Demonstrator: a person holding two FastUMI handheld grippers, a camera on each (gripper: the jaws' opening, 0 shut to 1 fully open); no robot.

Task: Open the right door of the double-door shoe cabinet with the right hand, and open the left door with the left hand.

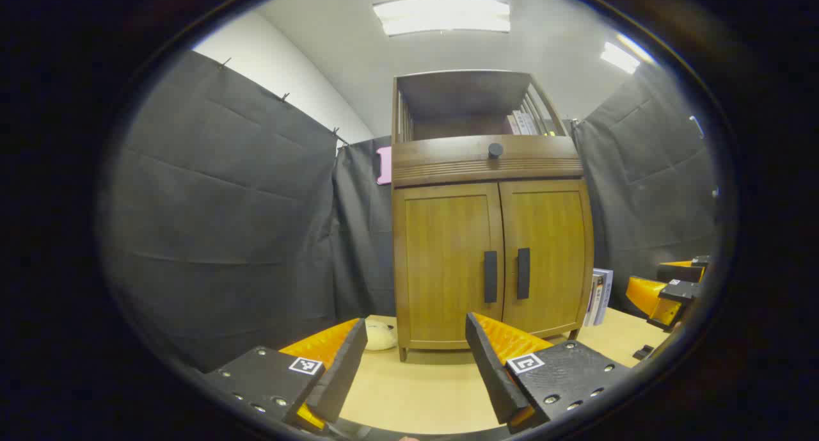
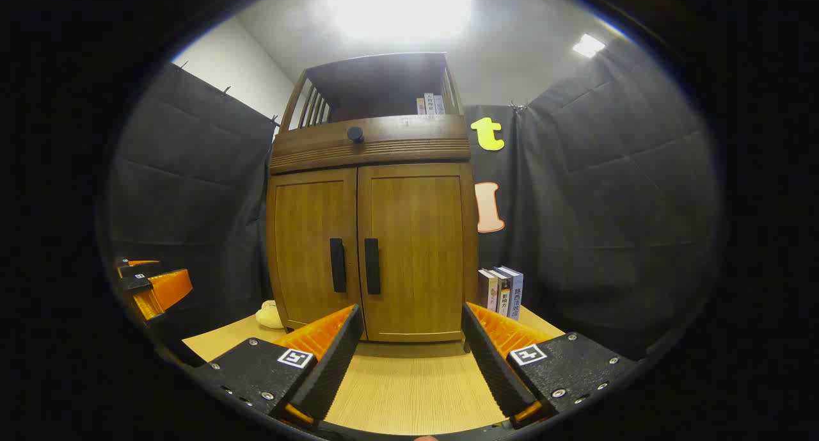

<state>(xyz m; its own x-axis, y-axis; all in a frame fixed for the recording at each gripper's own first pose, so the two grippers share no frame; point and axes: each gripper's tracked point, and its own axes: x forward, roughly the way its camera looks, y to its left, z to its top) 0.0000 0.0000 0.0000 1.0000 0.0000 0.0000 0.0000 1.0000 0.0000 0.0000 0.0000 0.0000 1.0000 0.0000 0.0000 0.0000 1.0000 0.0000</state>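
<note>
Both the left gripper [image 1: 416, 358] and right gripper [image 2: 406, 348] have orange ribbed bodies, flat wedge-shaped fingers, textured plates with silver screws, and small square black-and-white tag markers.

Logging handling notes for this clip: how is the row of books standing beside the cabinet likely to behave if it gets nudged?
The books stand upright on the table with no bookend visible on their outer side, so a nudge would probably topple them outward. Toward the cabinet they would likely just lean on its side. They look like slim, rigid paperbacks, probably light.
</note>
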